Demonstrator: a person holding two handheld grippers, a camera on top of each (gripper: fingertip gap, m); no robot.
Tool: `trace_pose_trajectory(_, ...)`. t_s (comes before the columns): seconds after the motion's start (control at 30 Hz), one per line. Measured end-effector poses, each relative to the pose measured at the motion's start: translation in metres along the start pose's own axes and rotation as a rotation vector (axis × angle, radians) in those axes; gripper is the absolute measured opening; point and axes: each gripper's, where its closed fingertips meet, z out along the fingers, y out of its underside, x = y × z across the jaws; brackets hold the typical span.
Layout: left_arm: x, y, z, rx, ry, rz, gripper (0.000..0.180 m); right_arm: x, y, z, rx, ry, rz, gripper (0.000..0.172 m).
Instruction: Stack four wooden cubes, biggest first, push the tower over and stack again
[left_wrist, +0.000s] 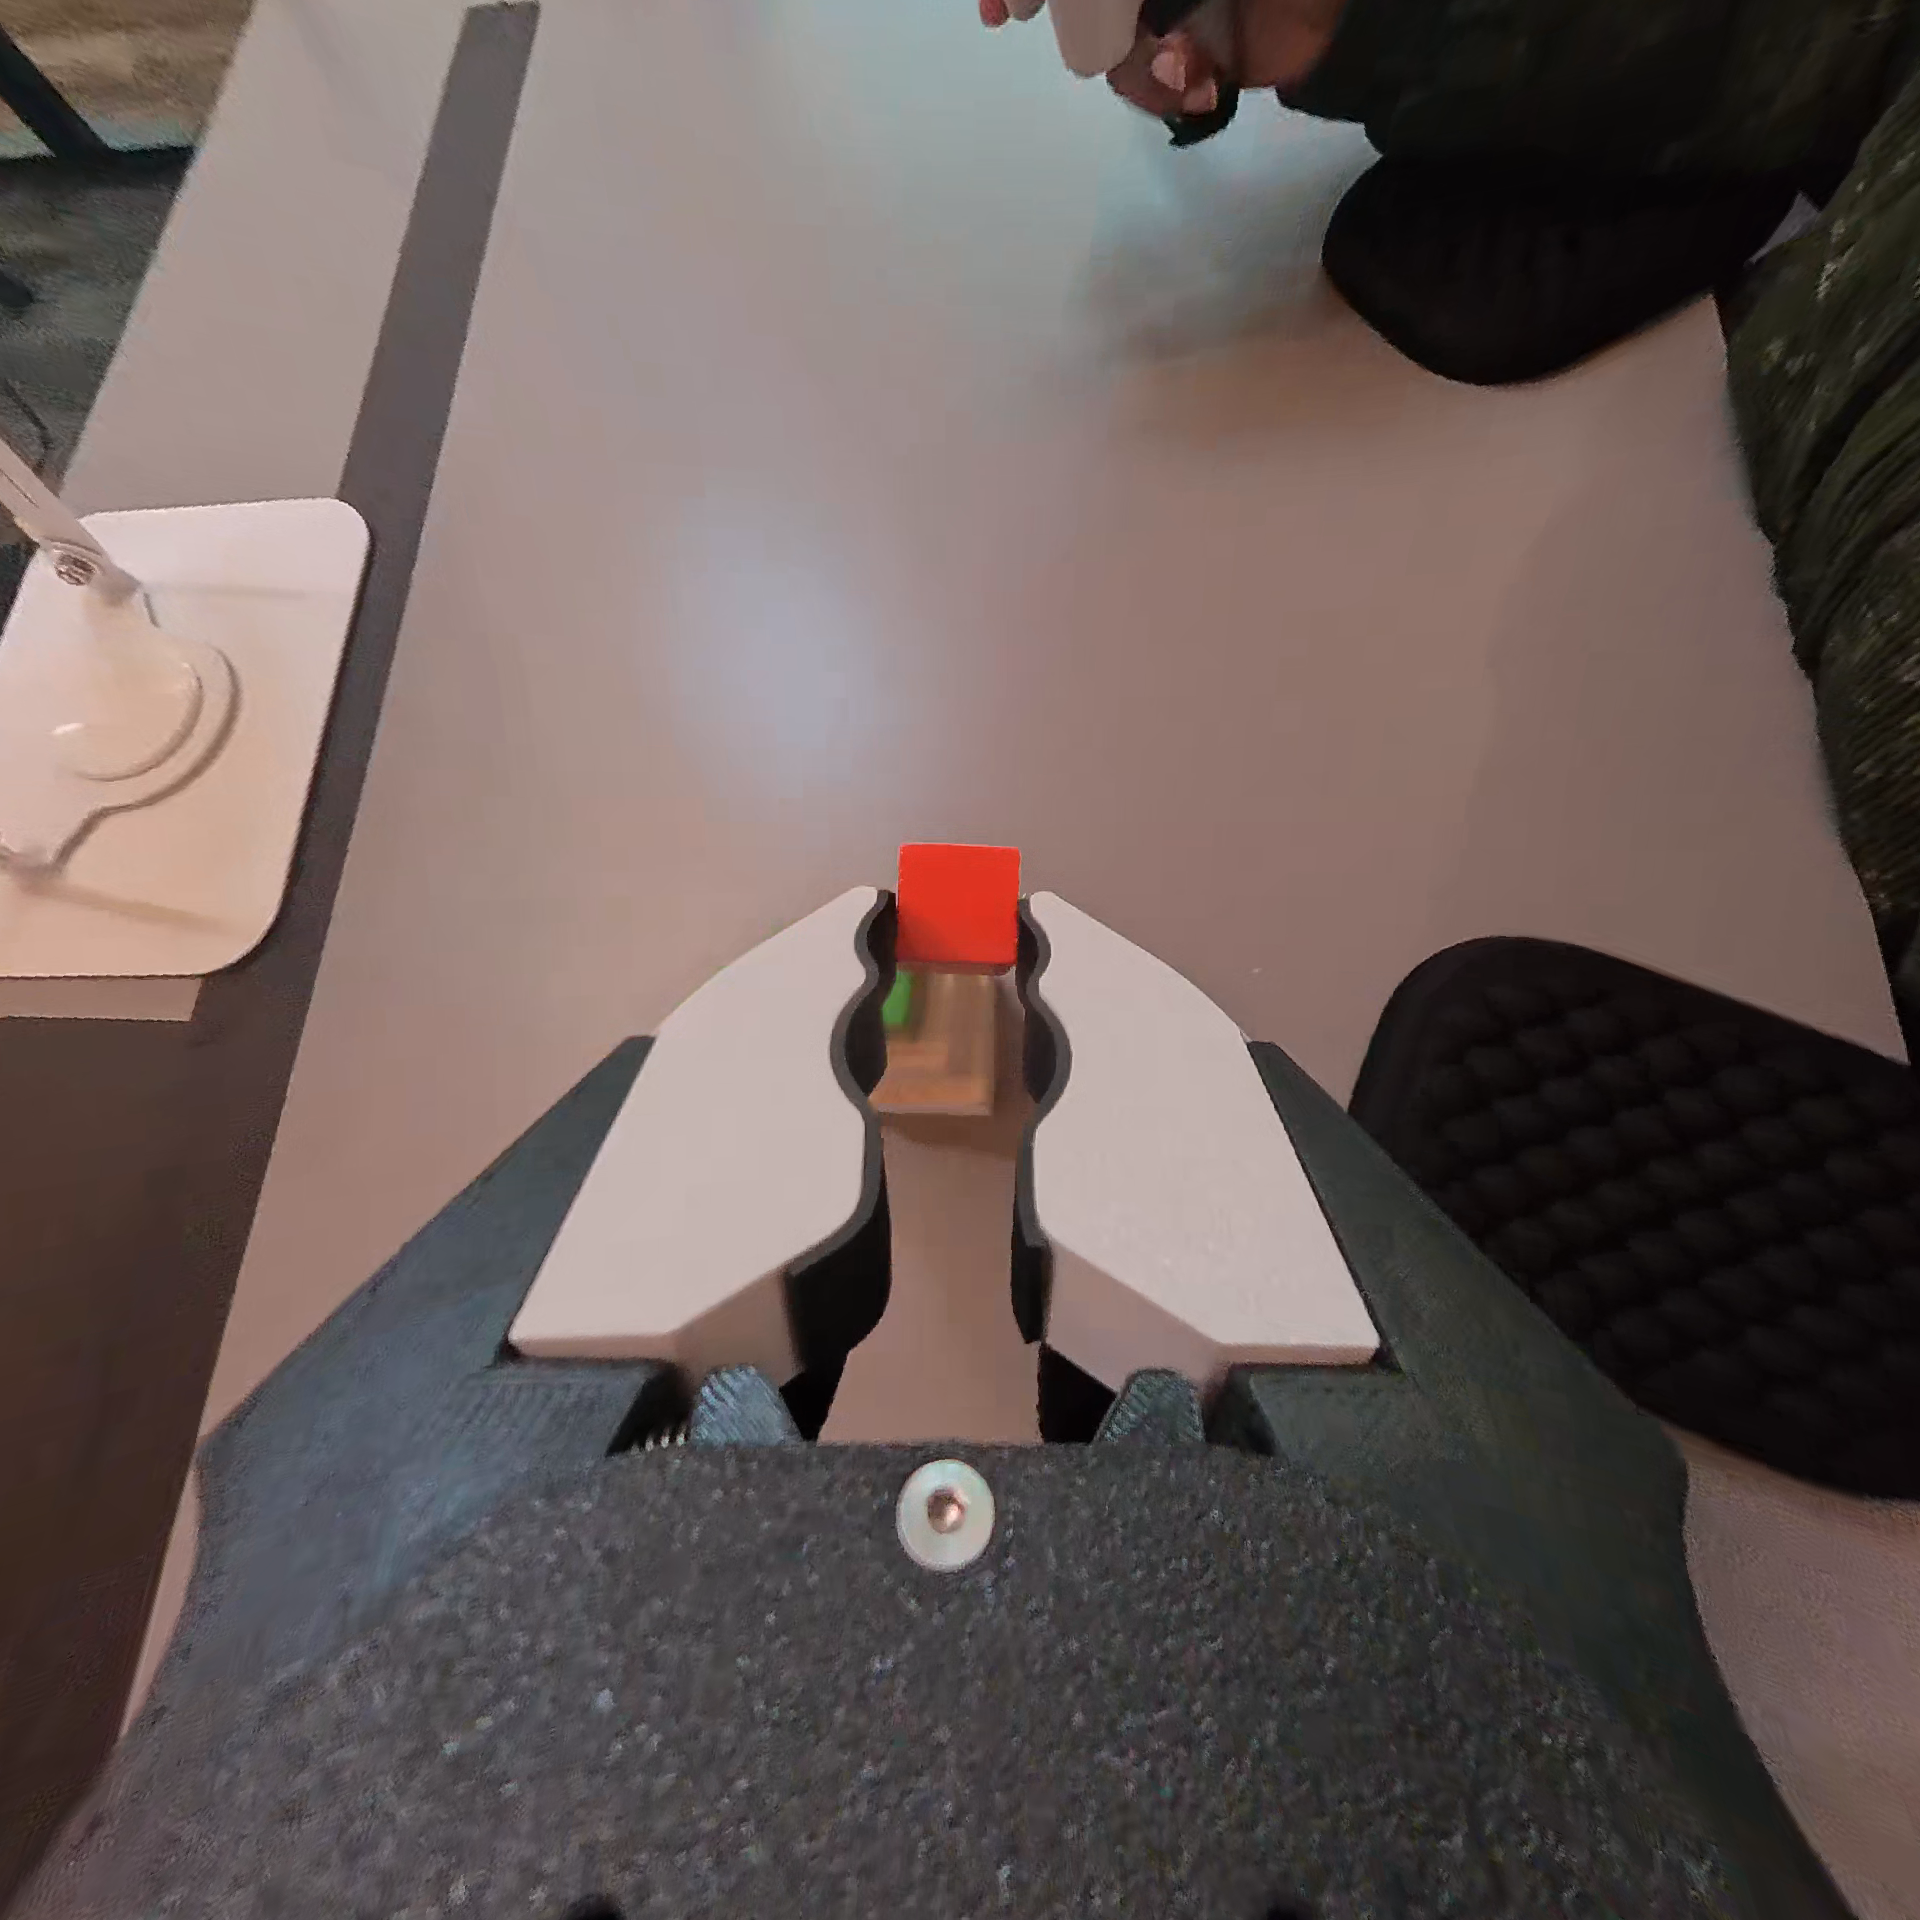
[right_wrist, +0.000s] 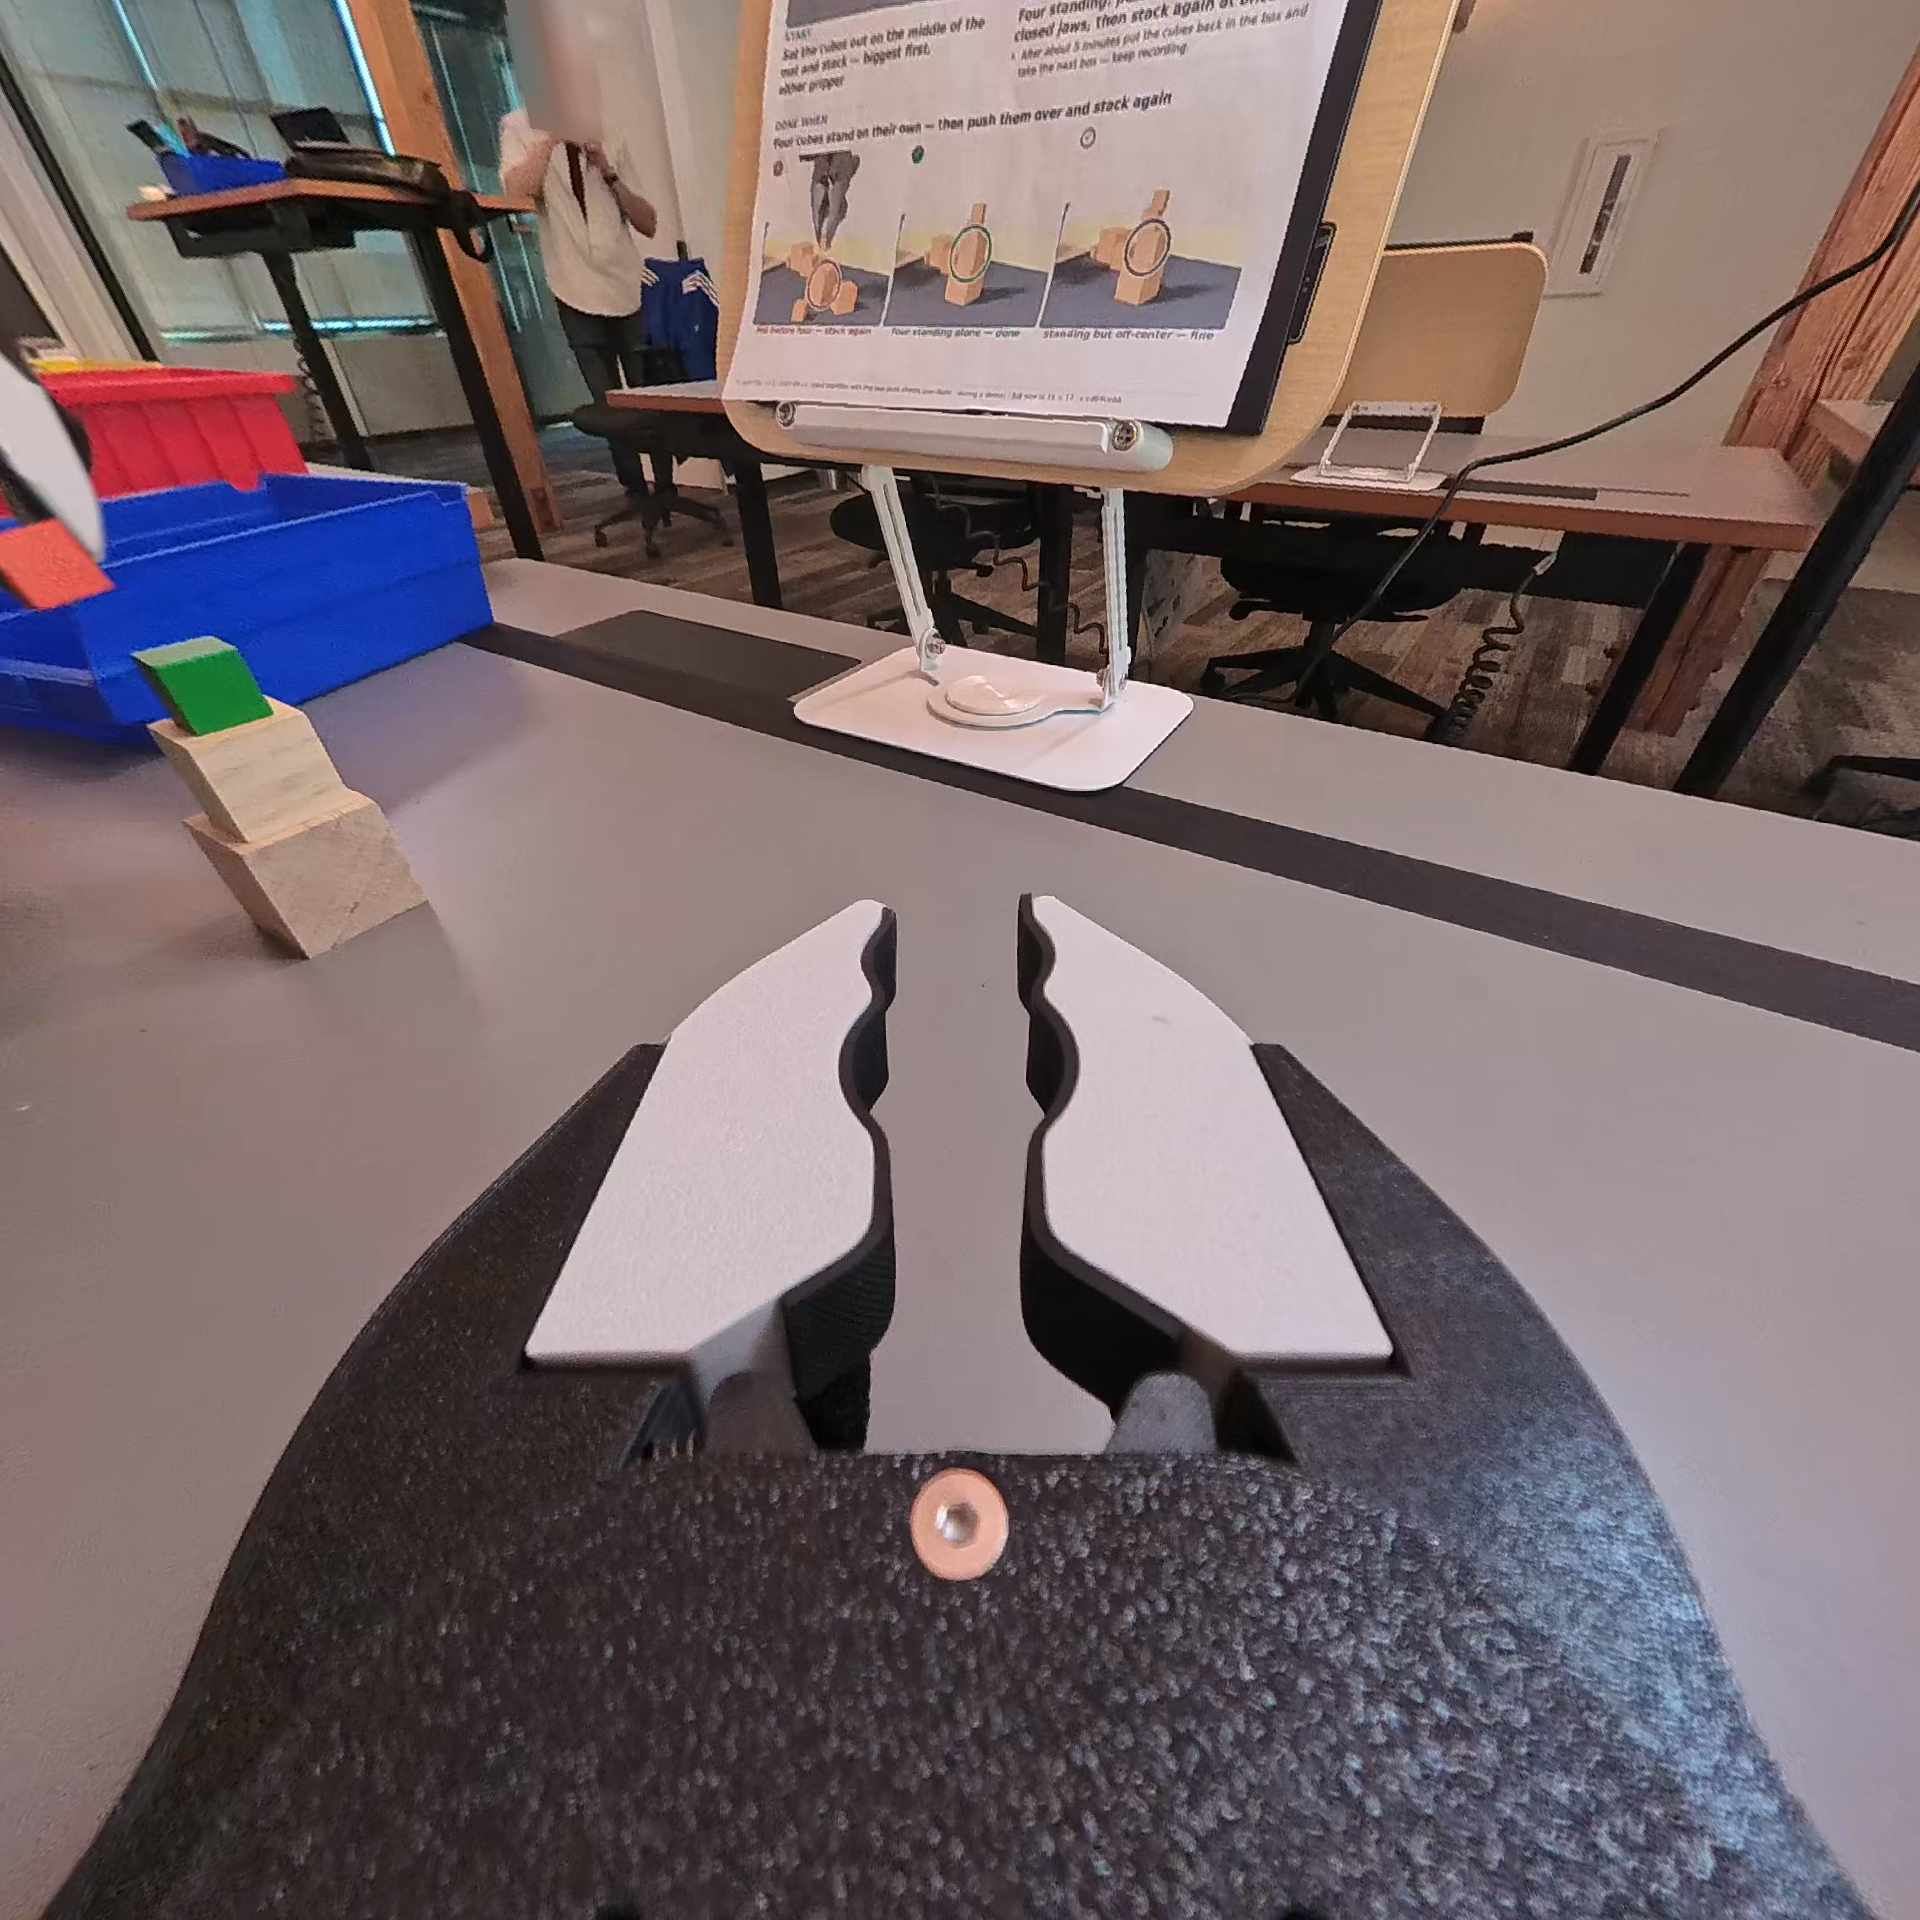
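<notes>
Red cube clamped in the left gripper, held above a stack of blocks.

The red cube (left_wrist: 958, 902) is pinched at the fingertips of the left gripper (left_wrist: 956, 920), both pads pressed on its sides; below it, a green block (right_wrist: 203, 681) is seen atop two stacked wooden blocks (right_wrist: 281, 821) on the grey table (right_wrist: 623, 935). The right gripper (right_wrist: 956, 935) is held low over the table, right of the stack and well apart from it, its jaws parted on nothing. A white stand base (right_wrist: 997, 717) lies farther off, blue bins (right_wrist: 301, 582) at far left.
</notes>
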Motion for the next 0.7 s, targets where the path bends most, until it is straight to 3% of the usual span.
trace_pose_trajectory(0.43, -0.02, 0.019, 0.017, -0.109, 0.106, 0.012, 0.022, 0.001, 0.004, 0.002, -0.012, 0.002, 0.003, 0.022)
trace_pose_trajectory(0.7, -0.022, 0.021, 0.016, -0.105, 0.131, -0.005, 0.022, 0.001, 0.006, 0.003, -0.021, 0.0, 0.006, 0.022)
